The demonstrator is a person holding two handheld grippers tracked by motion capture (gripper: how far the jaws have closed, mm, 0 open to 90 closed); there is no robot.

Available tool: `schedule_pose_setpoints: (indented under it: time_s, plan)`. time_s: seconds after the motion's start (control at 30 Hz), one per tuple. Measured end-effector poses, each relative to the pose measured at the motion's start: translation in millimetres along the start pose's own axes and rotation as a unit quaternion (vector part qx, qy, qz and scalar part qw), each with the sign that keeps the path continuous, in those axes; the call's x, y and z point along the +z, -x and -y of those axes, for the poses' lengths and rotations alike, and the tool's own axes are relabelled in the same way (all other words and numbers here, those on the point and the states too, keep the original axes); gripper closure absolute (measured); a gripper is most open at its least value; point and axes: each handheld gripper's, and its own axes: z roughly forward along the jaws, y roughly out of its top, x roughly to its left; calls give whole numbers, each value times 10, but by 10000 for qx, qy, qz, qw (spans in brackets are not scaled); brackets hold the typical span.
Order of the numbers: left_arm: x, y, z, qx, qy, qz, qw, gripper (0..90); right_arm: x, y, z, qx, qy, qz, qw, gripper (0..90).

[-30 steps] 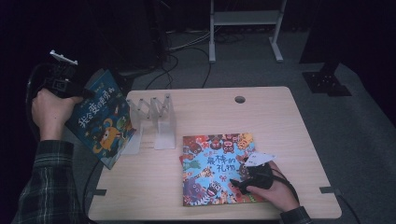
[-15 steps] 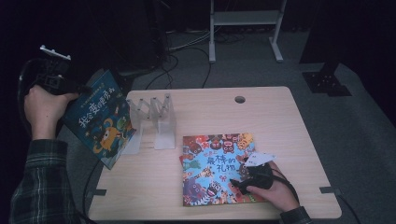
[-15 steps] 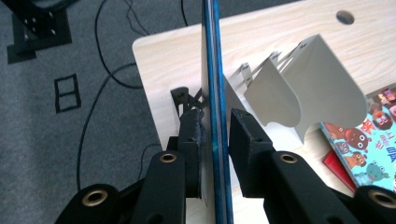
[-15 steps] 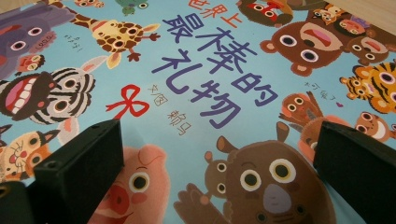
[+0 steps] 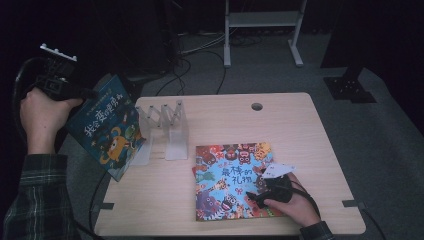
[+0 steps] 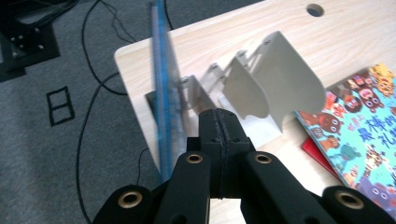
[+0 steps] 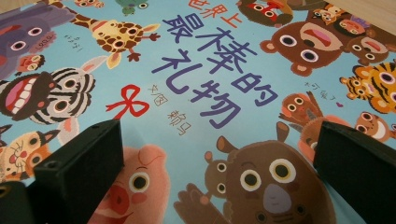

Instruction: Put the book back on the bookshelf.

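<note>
The left gripper [image 5: 75, 92] is held up beyond the left edge of the desk [image 5: 280, 125], above the floor. Its fingers [image 6: 218, 140] are seen pressed together in the left gripper view, with no gap visible between the two pads. A blue book [image 5: 107, 131] is pinched at its upper left corner, as seen in the high view. In the left gripper view the book appears edge-on as a thin blue slab [image 6: 164, 100] just left of the closed fingers, blurred along its length. The book is held tilted, with its lower corner hanging over the left edge of the desk, just beside the clear plastic book rack [image 5: 162, 127]. Whether the book touches the rack cannot be told.

The rack stands on the left part of the desk, its curved dividers upright and its slots empty as far as can be seen.

The right gripper [image 5: 260, 192] is positioned low over a second picture book [image 5: 227, 182], which lies flat on the near middle of the desk, cover up, with cartoon animals on a light blue ground. In the right gripper view its fingers [image 7: 81, 161] are spread wide, one at each lower corner of the view, with the cover [image 7: 205, 93] visible between them. Nothing is gripped between these fingers. They are held close to the cover; contact with it cannot be confirmed.
</note>
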Motion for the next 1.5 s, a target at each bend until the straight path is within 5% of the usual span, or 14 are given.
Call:
schedule_pose_setpoints:
  time_s: [0.3,0.63,1.3,1.5]
  plan:
    - [61,375,35,457,12,256,9986,869,-1,1,0,-11,-9,3,10000,9]
    - [373,726,227,817,-25,628,9947,813,0,-1,1,2,-5,7,10000,10]
    - [1180,1087,888,1261,24,787,9889,328,-1,5,14,-34,60,8,10000,10]
    - [1417,1154,1070,1466,224,866,9851,191,-6,5,13,-20,42,-2,10000,14]
